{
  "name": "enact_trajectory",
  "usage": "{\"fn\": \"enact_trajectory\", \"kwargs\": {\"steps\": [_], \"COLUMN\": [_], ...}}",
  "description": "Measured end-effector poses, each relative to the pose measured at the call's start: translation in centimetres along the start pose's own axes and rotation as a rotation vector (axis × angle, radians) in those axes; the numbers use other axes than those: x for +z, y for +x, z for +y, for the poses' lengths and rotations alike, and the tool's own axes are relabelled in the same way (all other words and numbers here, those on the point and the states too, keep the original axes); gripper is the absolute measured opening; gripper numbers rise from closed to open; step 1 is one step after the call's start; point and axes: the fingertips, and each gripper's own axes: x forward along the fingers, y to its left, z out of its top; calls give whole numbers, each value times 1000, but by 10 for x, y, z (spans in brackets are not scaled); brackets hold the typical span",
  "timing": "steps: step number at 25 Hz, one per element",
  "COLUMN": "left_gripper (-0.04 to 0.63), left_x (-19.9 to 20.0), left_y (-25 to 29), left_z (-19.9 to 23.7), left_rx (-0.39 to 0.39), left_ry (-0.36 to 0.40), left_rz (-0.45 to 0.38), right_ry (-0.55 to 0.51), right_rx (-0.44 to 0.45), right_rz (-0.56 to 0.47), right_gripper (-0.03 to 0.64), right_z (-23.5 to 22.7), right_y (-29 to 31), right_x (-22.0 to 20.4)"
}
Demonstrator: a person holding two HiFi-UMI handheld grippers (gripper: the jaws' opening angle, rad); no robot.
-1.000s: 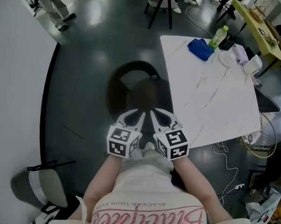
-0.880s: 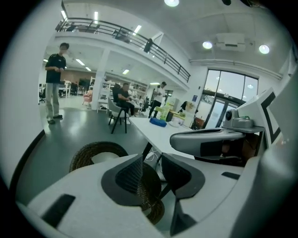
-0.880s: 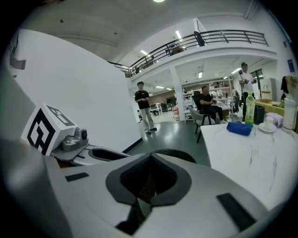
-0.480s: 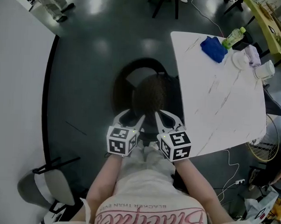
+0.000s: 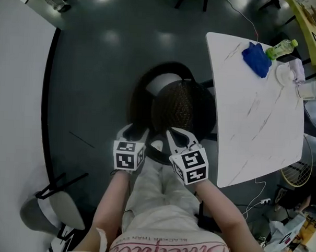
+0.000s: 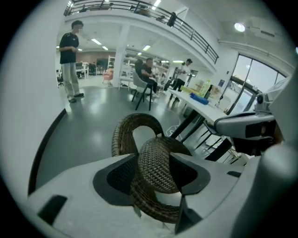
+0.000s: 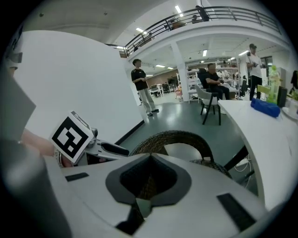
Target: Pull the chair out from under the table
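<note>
A dark woven chair (image 5: 177, 105) stands at the white table's (image 5: 252, 122) left edge, its seat partly under the top. My left gripper (image 5: 132, 131) is at the chair's near rim. Its jaws have just been opening and now stand wide, and in the left gripper view (image 6: 153, 158) the woven rim (image 6: 135, 123) runs through the gap without the pads pressing on it. My right gripper (image 5: 179, 135) hovers just right of it over the same rim. In the right gripper view (image 7: 150, 157) its tips meet, with the chair (image 7: 172, 137) beyond.
On the table's far end lie a blue cloth (image 5: 257, 54), a green bottle (image 5: 282, 48) and a cup (image 5: 308, 90). A white partition (image 5: 18, 90) runs along the left and another chair (image 5: 44, 212) stands near left. Cables (image 5: 260, 190) trail right. A person (image 6: 70, 60) stands far off.
Both grippers have sunk and moved forward to the chair's near rim. The chair keeps its place against the table.
</note>
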Motion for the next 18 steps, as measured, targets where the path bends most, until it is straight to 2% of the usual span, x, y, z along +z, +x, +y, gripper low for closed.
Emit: {"fn": "enact_trajectory", "kwargs": {"steps": [3, 6, 10, 15, 16, 18], "left_gripper": [202, 202, 202, 201, 189, 119], "left_x": [-6, -18, -27, -30, -30, -29], "left_y": [7, 19, 49, 83, 86, 89], "left_z": [35, 65, 80, 90, 89, 85], "left_rx": [87, 136, 118, 116, 113, 104], "left_ry": [18, -10, -47, -132, -139, -145], "left_rz": [37, 78, 111, 137, 141, 143], "right_ry": [6, 15, 31, 38, 35, 33], "right_rx": [11, 21, 16, -9, -13, -20], "right_rz": [24, 49, 75, 88, 91, 95], "right_gripper": [3, 3, 3, 3, 3, 3], "right_z": [8, 16, 22, 17, 17, 16], "right_y": [20, 33, 43, 47, 47, 46], "right_x": [-6, -15, -27, -30, -31, -32]}}
